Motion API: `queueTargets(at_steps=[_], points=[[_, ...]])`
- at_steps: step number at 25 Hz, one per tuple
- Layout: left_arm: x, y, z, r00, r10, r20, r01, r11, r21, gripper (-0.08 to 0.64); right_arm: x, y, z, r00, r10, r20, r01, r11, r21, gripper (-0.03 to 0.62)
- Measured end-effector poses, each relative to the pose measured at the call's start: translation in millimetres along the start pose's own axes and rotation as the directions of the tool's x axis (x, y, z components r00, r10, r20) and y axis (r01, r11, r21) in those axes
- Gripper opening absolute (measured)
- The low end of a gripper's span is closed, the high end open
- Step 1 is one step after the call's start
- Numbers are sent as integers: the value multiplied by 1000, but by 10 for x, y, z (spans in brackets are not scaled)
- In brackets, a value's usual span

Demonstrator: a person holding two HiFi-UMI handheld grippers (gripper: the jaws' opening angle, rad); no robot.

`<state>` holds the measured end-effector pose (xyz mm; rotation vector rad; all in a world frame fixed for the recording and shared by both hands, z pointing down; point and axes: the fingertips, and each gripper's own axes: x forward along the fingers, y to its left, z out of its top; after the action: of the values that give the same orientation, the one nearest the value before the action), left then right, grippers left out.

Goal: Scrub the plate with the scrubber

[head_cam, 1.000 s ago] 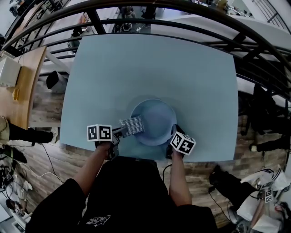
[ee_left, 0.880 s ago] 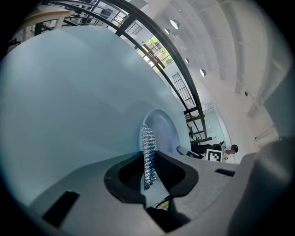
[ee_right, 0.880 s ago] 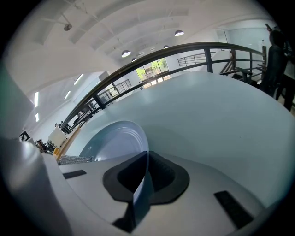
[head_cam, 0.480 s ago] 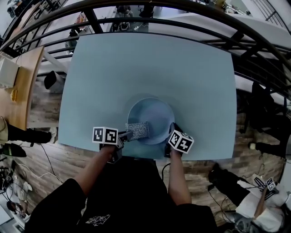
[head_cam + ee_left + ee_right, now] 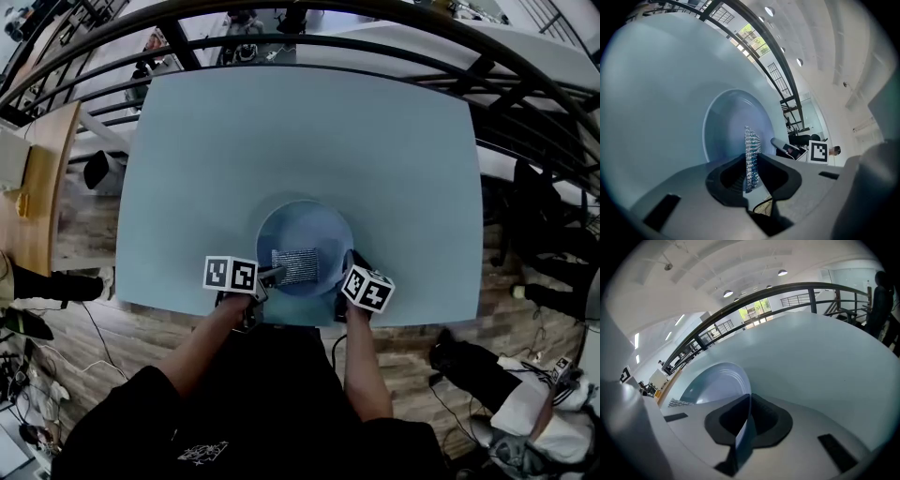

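I was mid-scrub. My left gripper (image 5: 266,278) was clamped on the edge of the mesh scrubber (image 5: 298,265), which lay on the near part of the blue plate (image 5: 309,225). My right gripper (image 5: 350,270) pinched the plate's near right rim, steadying it by the near edge of the table (image 5: 300,131). The next move, I judged, called for sweeping toward the far side while that pinch held. Only my own right jaws crowded the path; the railing (image 5: 375,42) stood well apart.
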<state>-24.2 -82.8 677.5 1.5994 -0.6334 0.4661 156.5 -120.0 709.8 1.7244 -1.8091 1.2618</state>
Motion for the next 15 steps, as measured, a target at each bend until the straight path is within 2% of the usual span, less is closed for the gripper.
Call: queueTargets(at_steps=[15], points=[[349, -163, 194, 999, -17, -33, 18, 999, 28, 75, 0, -19, -12, 1000, -11, -3, 11, 1000, 14, 17]])
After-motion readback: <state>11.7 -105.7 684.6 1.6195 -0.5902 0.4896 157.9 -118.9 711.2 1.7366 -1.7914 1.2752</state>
